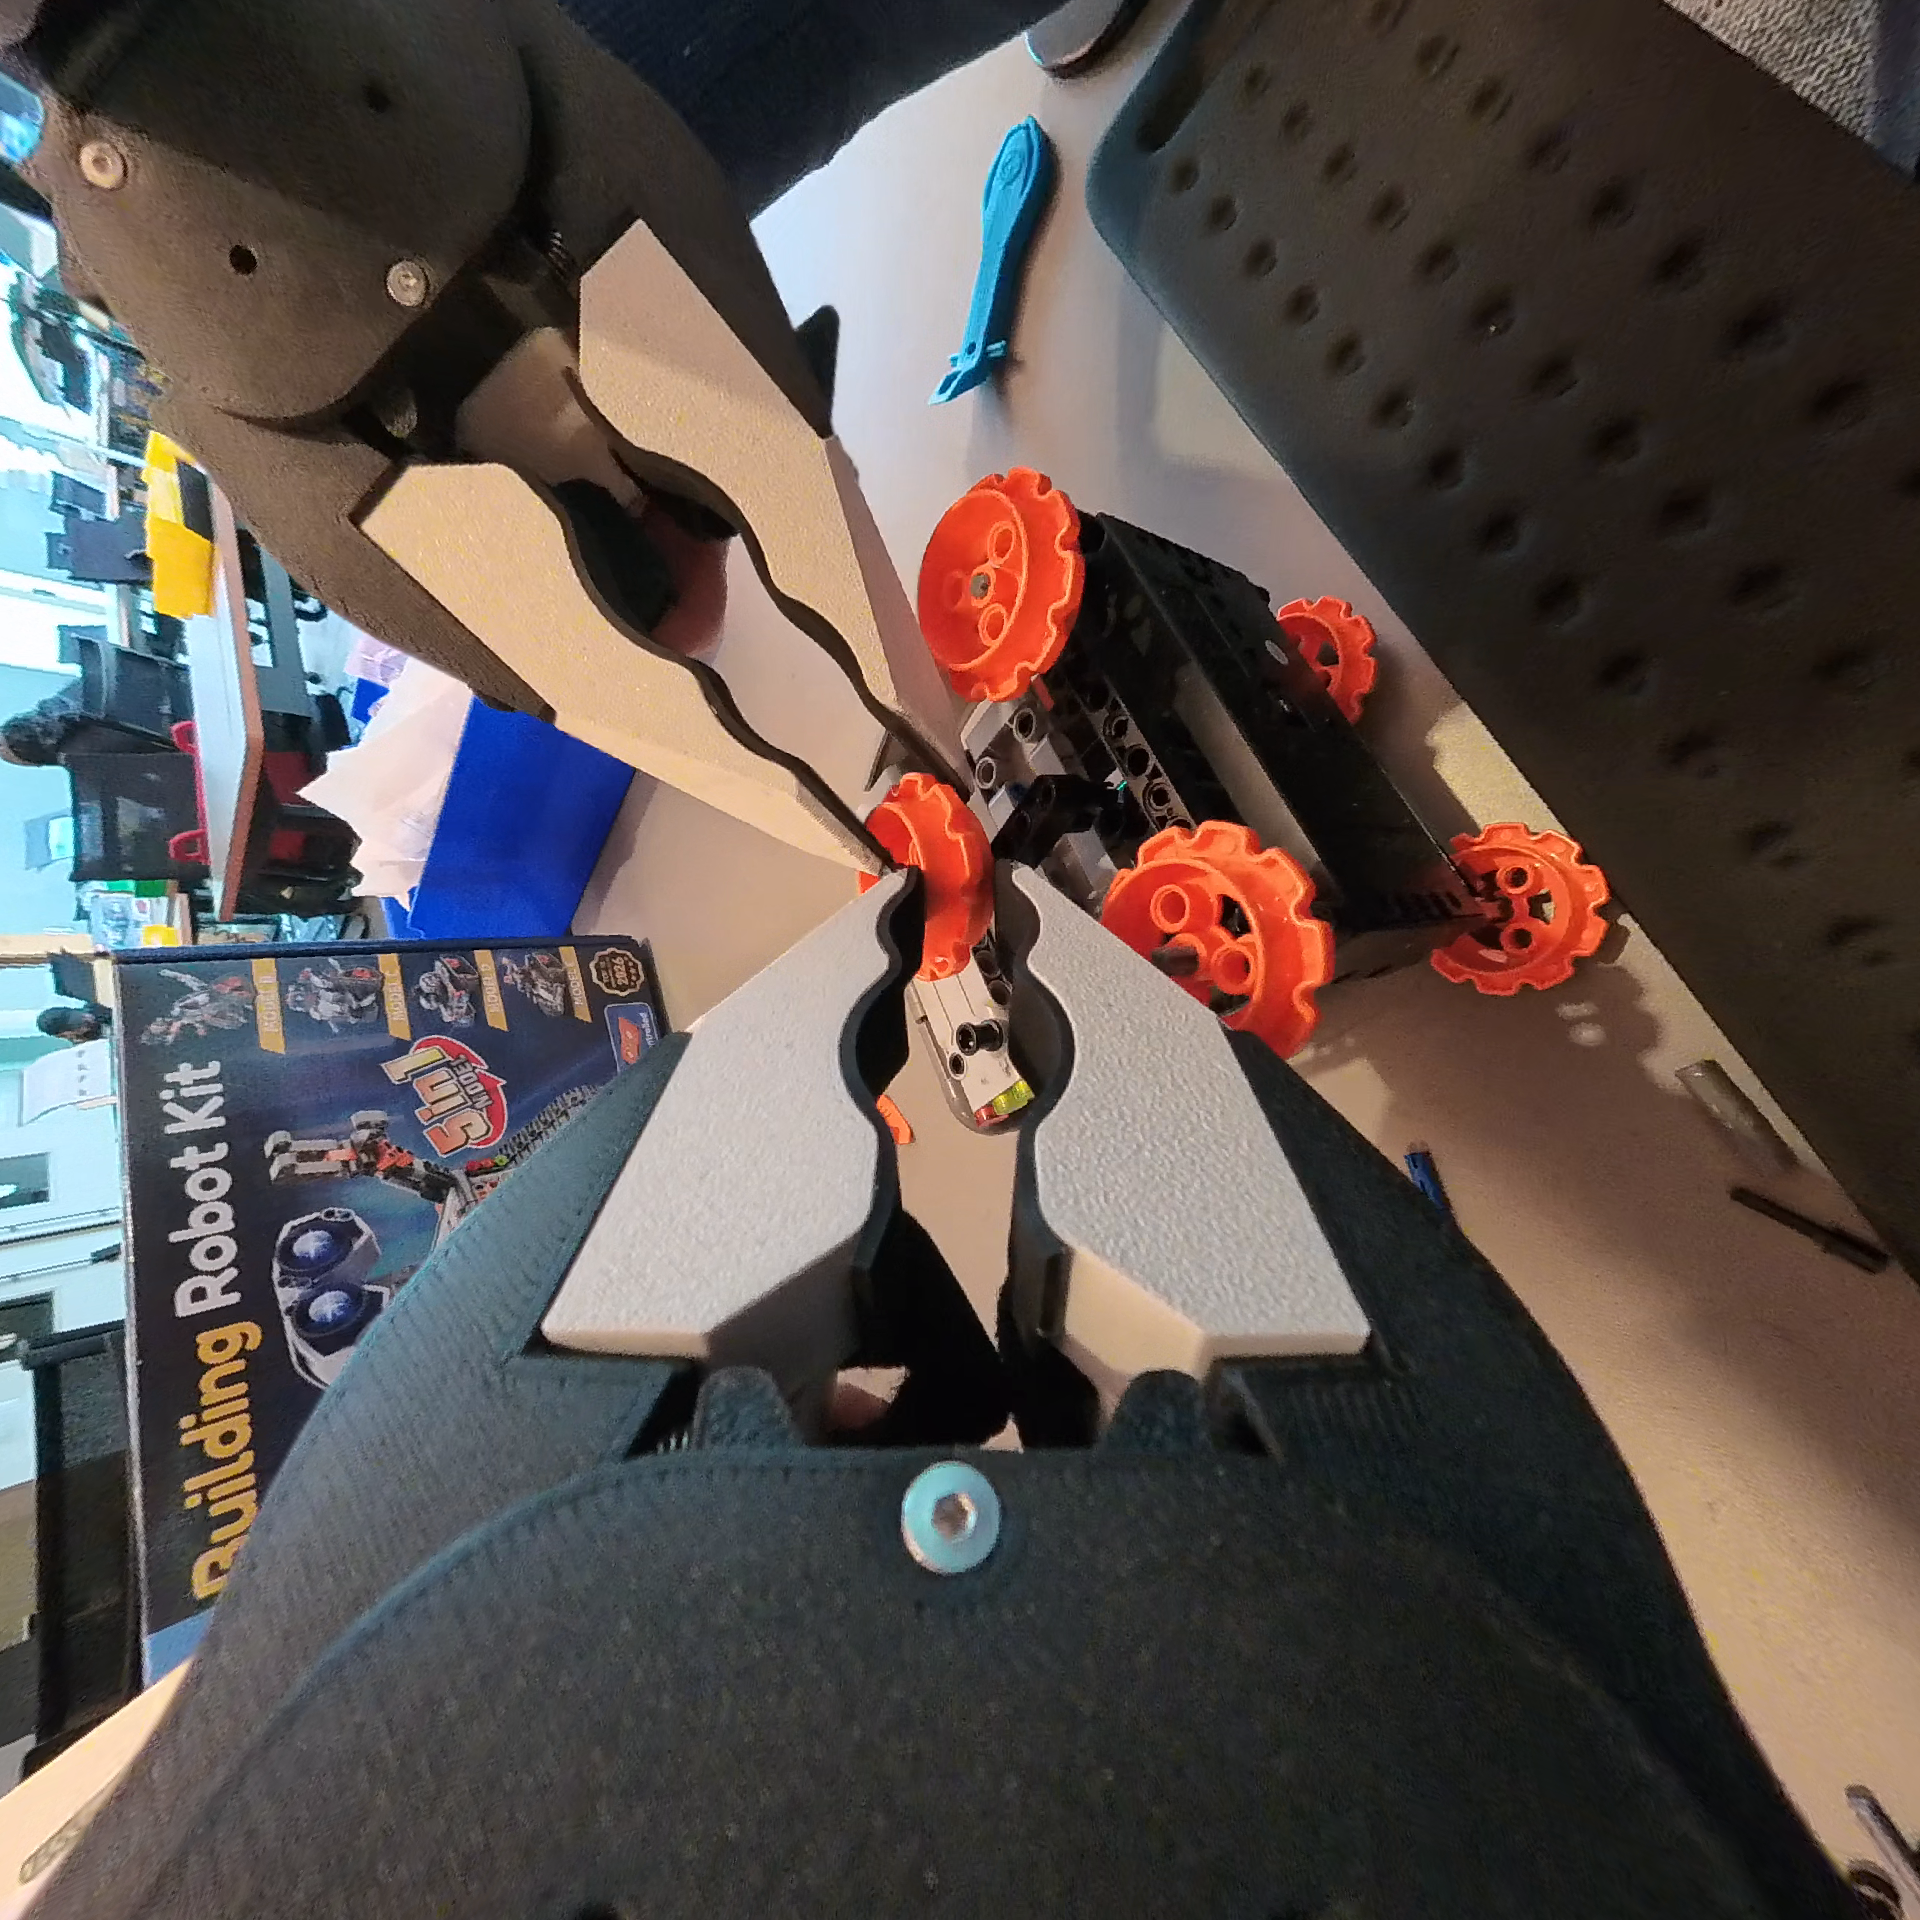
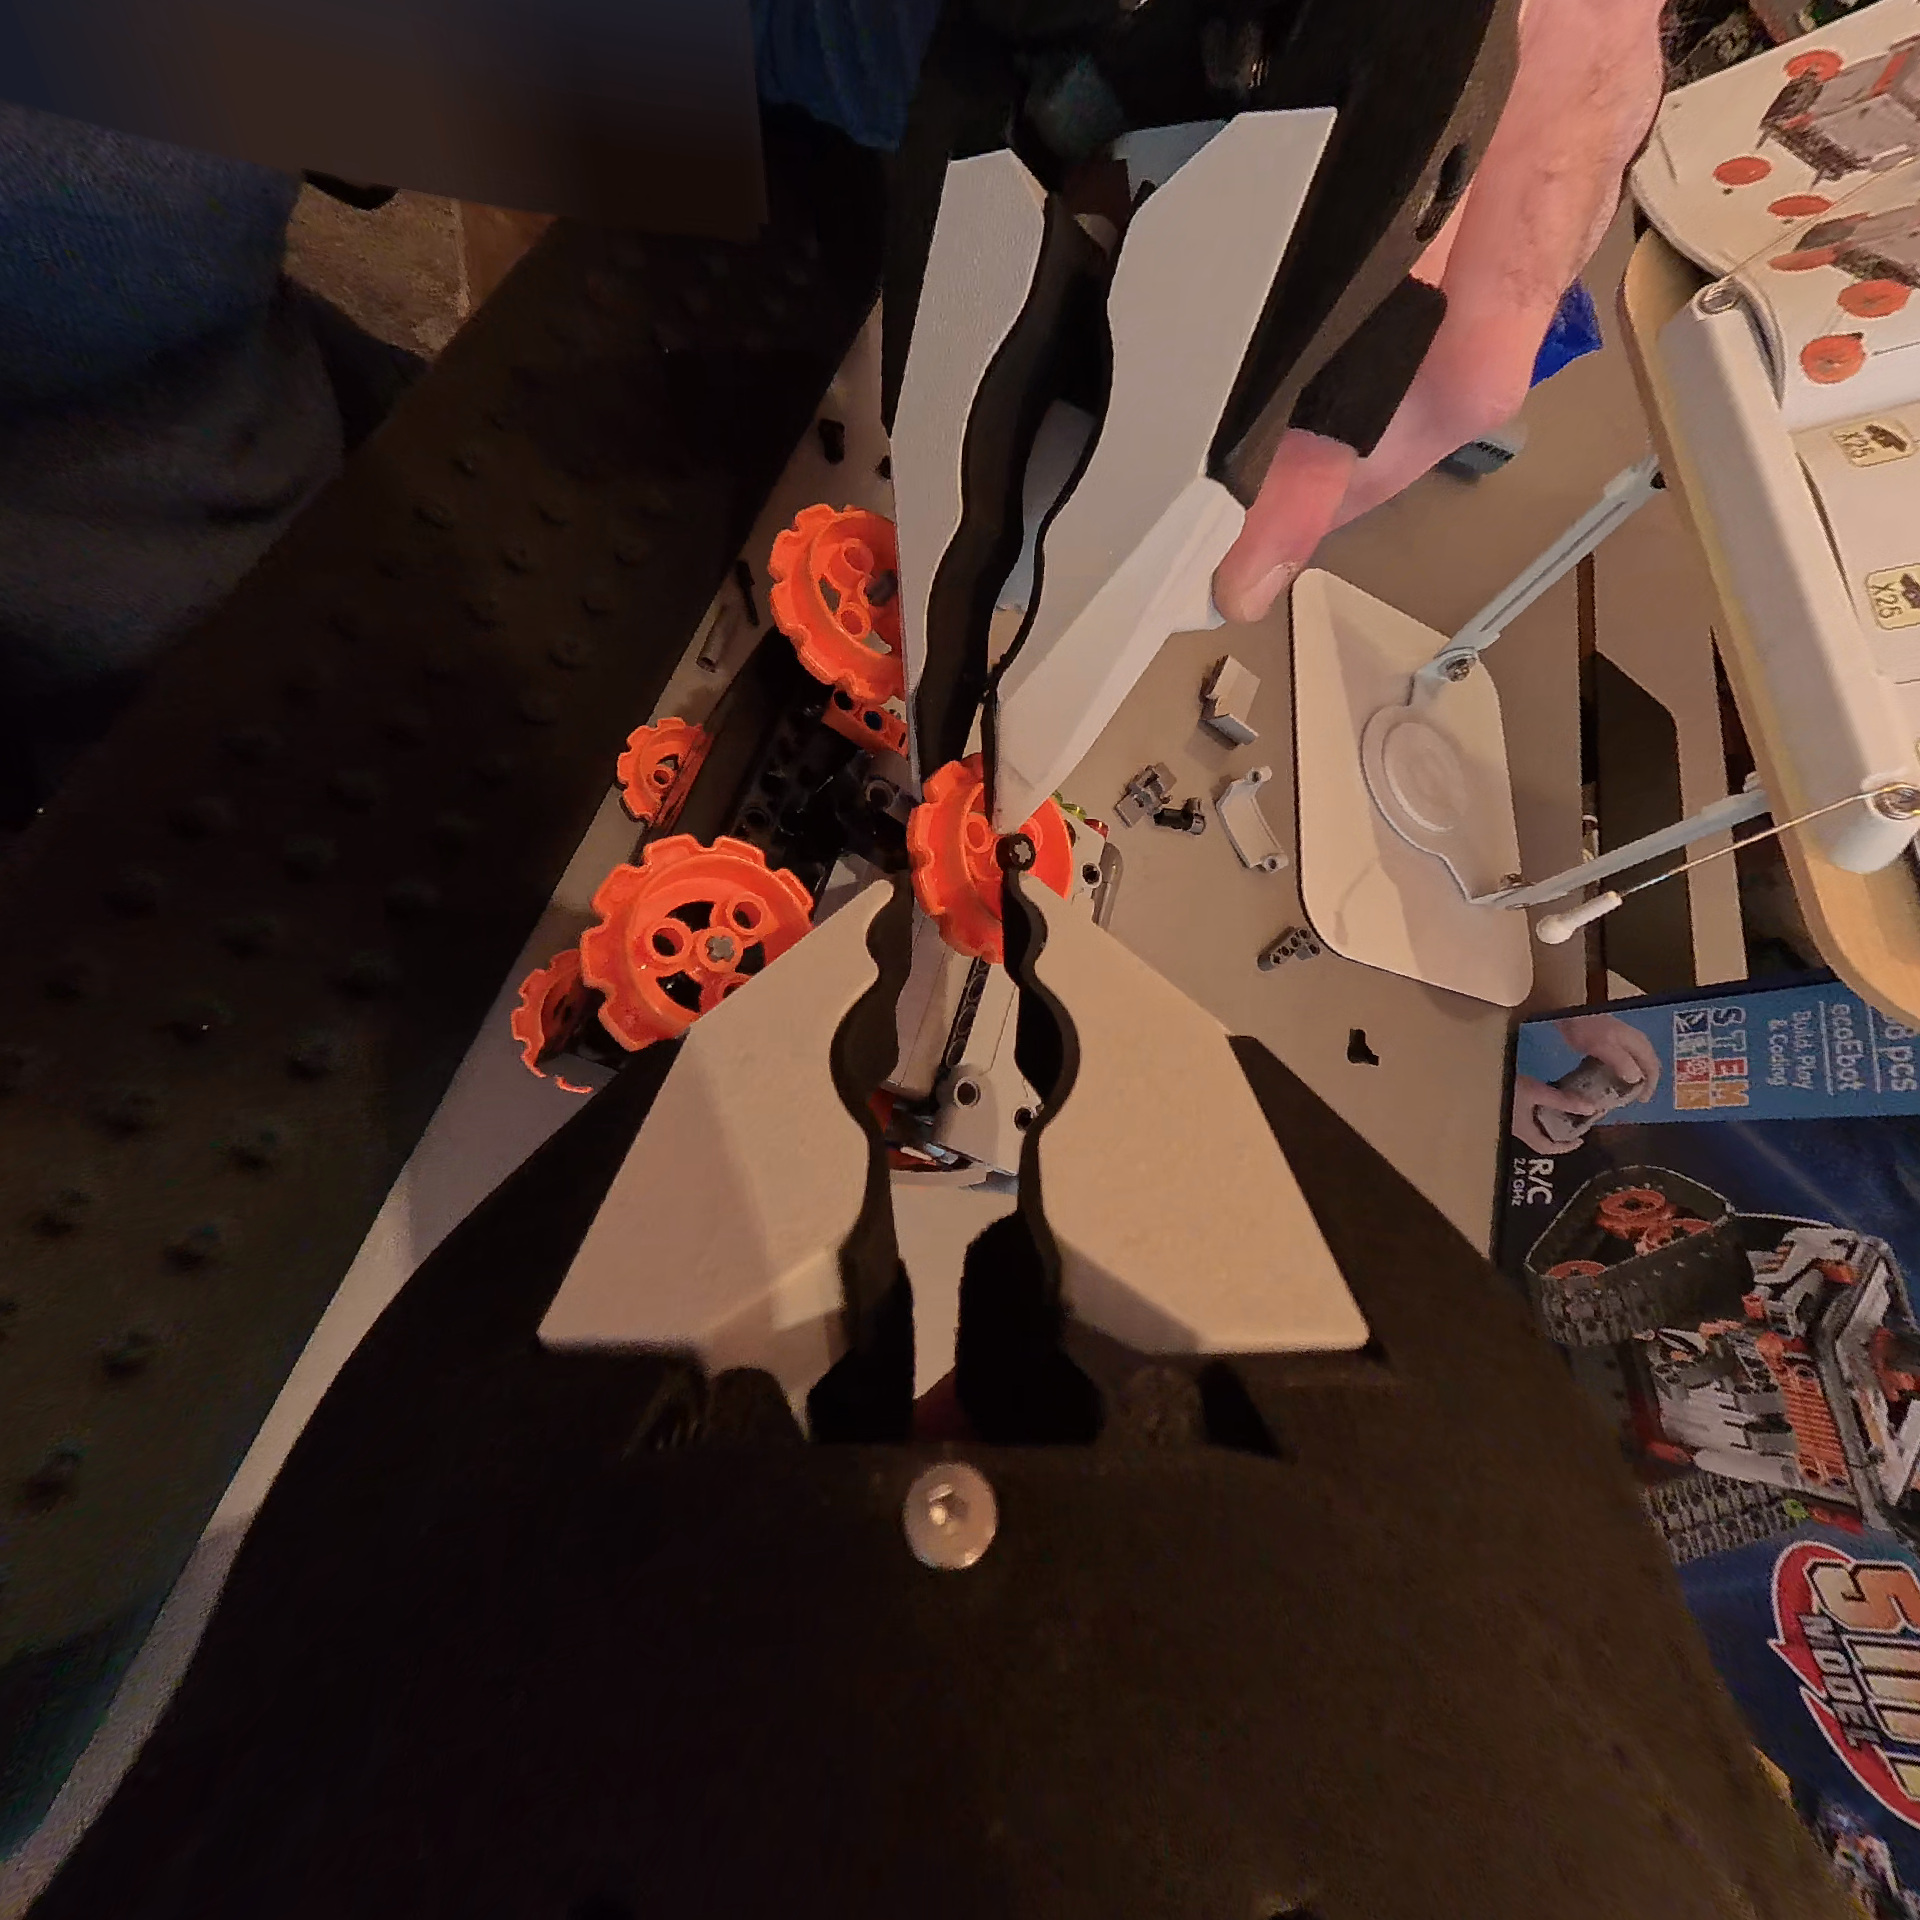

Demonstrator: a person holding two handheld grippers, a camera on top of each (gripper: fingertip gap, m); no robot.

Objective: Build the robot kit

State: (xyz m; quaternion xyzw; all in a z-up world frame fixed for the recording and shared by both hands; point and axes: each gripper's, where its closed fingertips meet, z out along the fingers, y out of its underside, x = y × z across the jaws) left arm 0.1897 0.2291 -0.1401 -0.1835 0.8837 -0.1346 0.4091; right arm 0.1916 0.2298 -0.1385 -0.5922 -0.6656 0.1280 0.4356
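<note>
A black brick vehicle (image 1: 1247, 748) with orange cog wheels lies on the pale table (image 1: 1558, 1195); it also shows in the right wrist view (image 2: 800, 769). A small orange wheel (image 1: 945, 862) sits at its front, above a grey beam block (image 1: 971, 1049). My left gripper (image 1: 958, 883) is closed narrowly with this wheel edge-on between its tips. In the right wrist view, the left gripper (image 2: 961, 795) comes from above, one fingertip on the wheel (image 2: 956, 842) face by its black axle pin. My right gripper (image 2: 948, 888) stands narrow around the grey block (image 2: 966, 1081), tips at the wheel; its grip is unclear.
A dark studded panel (image 1: 1507, 364) borders the vehicle. A blue pry tool (image 1: 1003, 239) lies beyond it. A kit box (image 1: 364, 1195) stands left, and another box (image 2: 1714, 1299) lies right. A white tray (image 2: 1403, 810), loose grey parts (image 2: 1226, 707) and a hand (image 2: 1455, 364) are near. Left and right tips are no more than a few centimetres apart. The dark studded panel (image 1: 1507, 364) is about 15 cm from both grippers' fingertips. Seen from the right wrist view (image 2: 246, 997) as well.
</note>
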